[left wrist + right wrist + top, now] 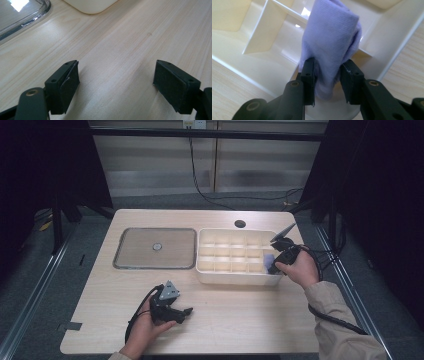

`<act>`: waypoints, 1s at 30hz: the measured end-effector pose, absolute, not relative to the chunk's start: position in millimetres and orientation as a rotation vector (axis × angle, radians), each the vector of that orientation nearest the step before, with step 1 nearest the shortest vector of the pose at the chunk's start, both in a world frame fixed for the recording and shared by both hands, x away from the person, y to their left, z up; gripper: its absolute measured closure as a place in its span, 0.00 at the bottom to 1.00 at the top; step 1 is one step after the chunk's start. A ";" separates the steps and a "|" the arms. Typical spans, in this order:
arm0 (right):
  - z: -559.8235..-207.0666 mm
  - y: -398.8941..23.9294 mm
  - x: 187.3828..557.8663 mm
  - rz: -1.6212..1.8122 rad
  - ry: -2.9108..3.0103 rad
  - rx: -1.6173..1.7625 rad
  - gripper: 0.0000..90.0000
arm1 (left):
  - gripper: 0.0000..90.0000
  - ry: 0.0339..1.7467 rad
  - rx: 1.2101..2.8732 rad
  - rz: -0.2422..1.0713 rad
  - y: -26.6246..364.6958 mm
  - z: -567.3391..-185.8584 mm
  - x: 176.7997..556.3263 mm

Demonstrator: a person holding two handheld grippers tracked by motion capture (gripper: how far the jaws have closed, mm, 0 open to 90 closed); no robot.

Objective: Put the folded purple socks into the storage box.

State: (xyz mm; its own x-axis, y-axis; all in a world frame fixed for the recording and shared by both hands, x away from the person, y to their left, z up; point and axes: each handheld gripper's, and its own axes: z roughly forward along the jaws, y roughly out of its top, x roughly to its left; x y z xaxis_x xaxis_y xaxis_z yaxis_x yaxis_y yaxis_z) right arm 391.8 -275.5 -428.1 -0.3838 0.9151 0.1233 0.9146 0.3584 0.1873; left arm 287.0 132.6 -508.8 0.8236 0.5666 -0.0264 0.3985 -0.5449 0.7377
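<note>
High view: the right tongs (274,265) dip into the near-right cell of the cream divided tray (235,279); the left tongs (186,313) rest on the wooden surface (240,315). Left gripper view: its tongs spread wide, nothing between. Right gripper view: the lilac cloth (332,37) stands between slightly parted tongs; whether they pinch it, I cannot tell.

We see a pale wood-grain counter (240,320) with rounded corners and a small dark round hole (240,224) near its far edge. A flat metal tray (155,248) with a raised rim lies on its left half. Just beside it, to the right, sits a cream divided box (235,277) of small open compartments.
</note>
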 end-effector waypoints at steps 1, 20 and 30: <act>-426.5 -275.4 391.9 0.349 2.591 1.740 0.72 | 0.22 0.703 2.218 0.275 132.6 -508.9 287.0; -398.4 -279.4 394.6 0.347 2.587 1.713 0.73 | 0.22 0.697 2.226 0.274 133.1 -508.3 287.4; -381.9 -274.3 402.5 0.296 2.584 1.684 0.74 | 0.22 0.698 2.227 0.276 133.1 -508.2 287.3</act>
